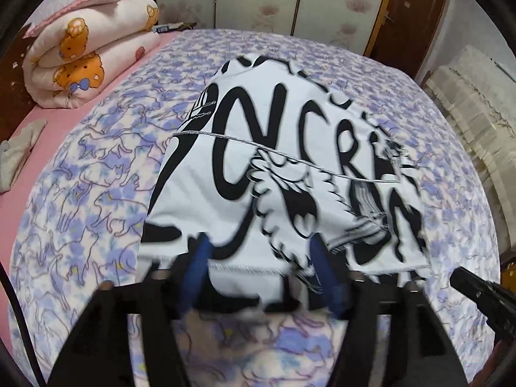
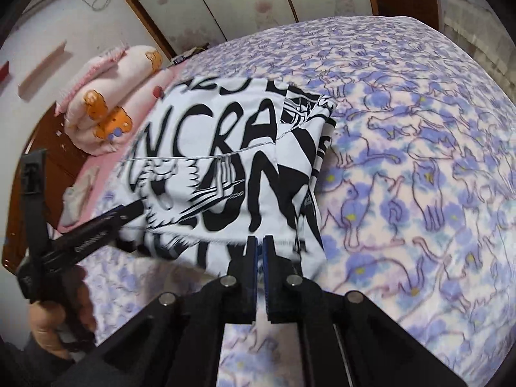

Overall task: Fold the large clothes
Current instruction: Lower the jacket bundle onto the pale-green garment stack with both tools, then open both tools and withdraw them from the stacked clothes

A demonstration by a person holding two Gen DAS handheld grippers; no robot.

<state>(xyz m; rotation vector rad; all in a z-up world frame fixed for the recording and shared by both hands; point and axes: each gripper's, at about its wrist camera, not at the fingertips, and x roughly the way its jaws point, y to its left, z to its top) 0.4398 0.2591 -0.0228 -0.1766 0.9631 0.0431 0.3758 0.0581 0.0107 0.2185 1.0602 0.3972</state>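
A white garment with big black lettering and cartoon print lies partly folded on the bed; it also shows in the right wrist view. My left gripper is open, its blue-padded fingers spread at the garment's near hem, which hangs between them. My right gripper is shut, its fingers pinching the garment's near edge. The left gripper also shows in the right wrist view, at the garment's left edge, held by a hand.
The bed has a purple cat-print cover. A rolled pink quilt with bears lies at the far left on a pink sheet. A small grey cloth lies at the left edge. Wardrobe panels and a brown door stand behind.
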